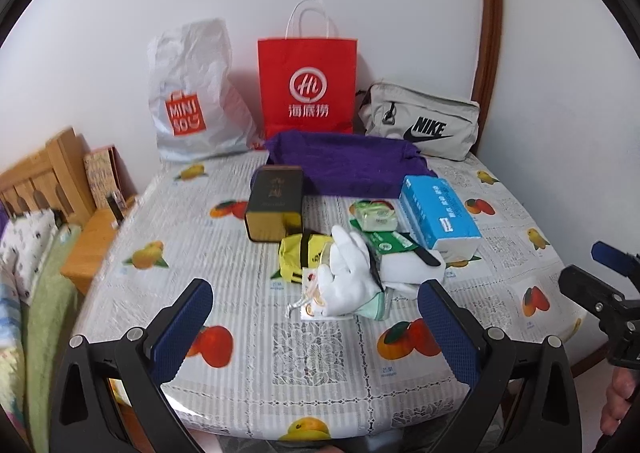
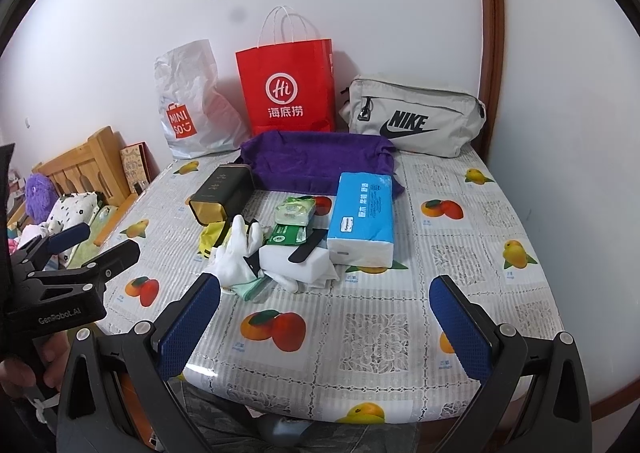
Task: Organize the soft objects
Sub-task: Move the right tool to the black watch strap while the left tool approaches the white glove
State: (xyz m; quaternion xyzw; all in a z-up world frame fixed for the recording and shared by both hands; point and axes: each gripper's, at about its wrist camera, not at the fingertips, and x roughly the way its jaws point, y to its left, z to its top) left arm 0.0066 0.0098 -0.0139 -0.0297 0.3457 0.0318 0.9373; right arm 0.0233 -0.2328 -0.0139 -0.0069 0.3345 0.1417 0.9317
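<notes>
The white glove (image 1: 347, 273) lies in a loose pile at the middle of the bench (image 1: 240, 245), its fingers pointing toward the far wall. Touching its right side is a white foam block (image 1: 412, 271) with a flat black strip (image 1: 425, 255) across its top. A pale green cloth (image 1: 374, 303) protrudes from under the glove's near edge. A yellow packet (image 1: 298, 259) sits against the glove's left side, and a dark gold-trimmed box (image 1: 274, 205) stands just behind that packet. A green wipes pack (image 1: 386, 241) and a clear-wrapped green pack (image 1: 374, 215) lie behind the foam block. A blue tissue pack (image 1: 440, 213) rests to the right of these, one end overlapping a folded purple towel (image 1: 344, 161).

Along the wall stand a white Miniso bag (image 1: 188, 97), a red paper bag (image 1: 307, 85) and a grey Nike pouch (image 1: 424, 121).

The left hand-held gripper (image 1: 316, 331) hovers above the near bench edge, fingers spread wide and holding nothing, short of the pile. The right hand-held gripper (image 2: 324, 329) is likewise spread wide and empty, at the near edge and to the right of the pile. A person's hand (image 2: 24, 365) grips the left unit's handle.
</notes>
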